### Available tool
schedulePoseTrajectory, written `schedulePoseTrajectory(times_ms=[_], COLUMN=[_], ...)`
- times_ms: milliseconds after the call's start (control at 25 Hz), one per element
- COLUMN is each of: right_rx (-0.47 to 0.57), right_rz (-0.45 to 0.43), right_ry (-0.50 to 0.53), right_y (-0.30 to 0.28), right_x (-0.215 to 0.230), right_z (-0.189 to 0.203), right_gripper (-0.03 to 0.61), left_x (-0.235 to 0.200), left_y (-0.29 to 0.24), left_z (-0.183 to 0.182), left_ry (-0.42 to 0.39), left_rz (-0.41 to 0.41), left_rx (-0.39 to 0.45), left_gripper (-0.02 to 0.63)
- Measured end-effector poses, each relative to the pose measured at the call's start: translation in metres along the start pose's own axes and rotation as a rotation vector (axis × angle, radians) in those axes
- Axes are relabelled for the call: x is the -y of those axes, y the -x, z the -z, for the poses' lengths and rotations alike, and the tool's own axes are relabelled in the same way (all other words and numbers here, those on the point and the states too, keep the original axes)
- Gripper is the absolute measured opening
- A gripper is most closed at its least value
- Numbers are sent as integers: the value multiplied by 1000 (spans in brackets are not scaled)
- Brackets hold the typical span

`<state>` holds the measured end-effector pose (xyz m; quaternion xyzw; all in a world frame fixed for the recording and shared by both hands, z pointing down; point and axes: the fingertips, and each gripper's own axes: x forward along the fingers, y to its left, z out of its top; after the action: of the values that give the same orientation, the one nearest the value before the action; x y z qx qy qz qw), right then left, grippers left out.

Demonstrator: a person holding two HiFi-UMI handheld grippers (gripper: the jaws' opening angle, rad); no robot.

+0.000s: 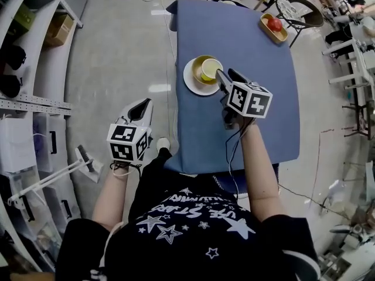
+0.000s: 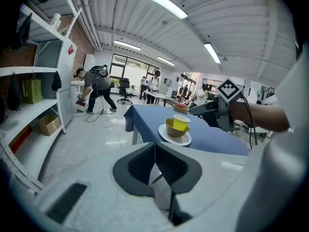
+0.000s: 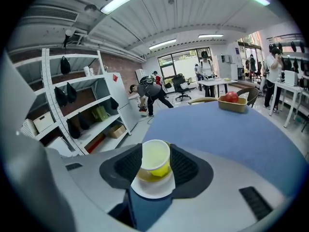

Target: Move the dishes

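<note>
Right tongs (image 1: 228,75) are out over the blue desk (image 1: 252,45), lined up on the stack: a white plate (image 1: 191,82), a bowl (image 1: 198,61) on it, and a yellow cup (image 1: 211,70) standing in the bowl, mouth up. The stack sits near the desk's left edge, about halfway along.

The tongs are spread wide with nothing gripped. In the right gripper view the cup fills the gap between the two pads and nearly brushes both. In the head view the tips look just short of the cup's rim, coming in from the person's right. Around it or just before it? I'd call it just before, but it's close.

Left tongs (image 1: 143,106) hang off the desk altogether, over the floor at the person's left side. They're pressed together and empty; the left gripper view shows the pads meeting in one line. The right hand is plainly the nearer one.

Here's what the move turns on: the cup lies ahead and slightly left of the right tongs, axis upright, so the pads would close across its sides. The left gripper view adds a side-on look the others lack, with the cup rising well above the bowl's rim, the plate flat on the desk, and the right tongs about level with the cup's top. A tray (image 1: 273,28) of red fruit sits at the far right corner, well apart.
</note>
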<state>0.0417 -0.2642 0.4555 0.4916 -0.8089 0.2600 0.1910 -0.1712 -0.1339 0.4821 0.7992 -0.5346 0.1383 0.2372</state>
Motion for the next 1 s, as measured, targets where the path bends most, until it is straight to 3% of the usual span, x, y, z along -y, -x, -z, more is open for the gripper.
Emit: schedulePoseTrajectory(times_ms=[440, 560, 720, 1000], right_rx=[-113, -144, -167, -124], right_rz=[135, 133, 146, 104], right_ry=[-14, -12, -2, -29], right_y=[-40, -47, -46, -34], right_x=[27, 26, 27, 21], right_z=[19, 22, 23, 8], right_gripper=[149, 127, 38, 34], left_x=[-31, -36, -34, -21], left_y=[-25, -35, -47, -66], left_z=[-7, -9, -15, -25], left_ry=[5, 0, -18, -30], left_rz=[66, 87, 117, 166], left_rx=[-21, -35, -49, -53], left_gripper=[21, 21, 21, 21])
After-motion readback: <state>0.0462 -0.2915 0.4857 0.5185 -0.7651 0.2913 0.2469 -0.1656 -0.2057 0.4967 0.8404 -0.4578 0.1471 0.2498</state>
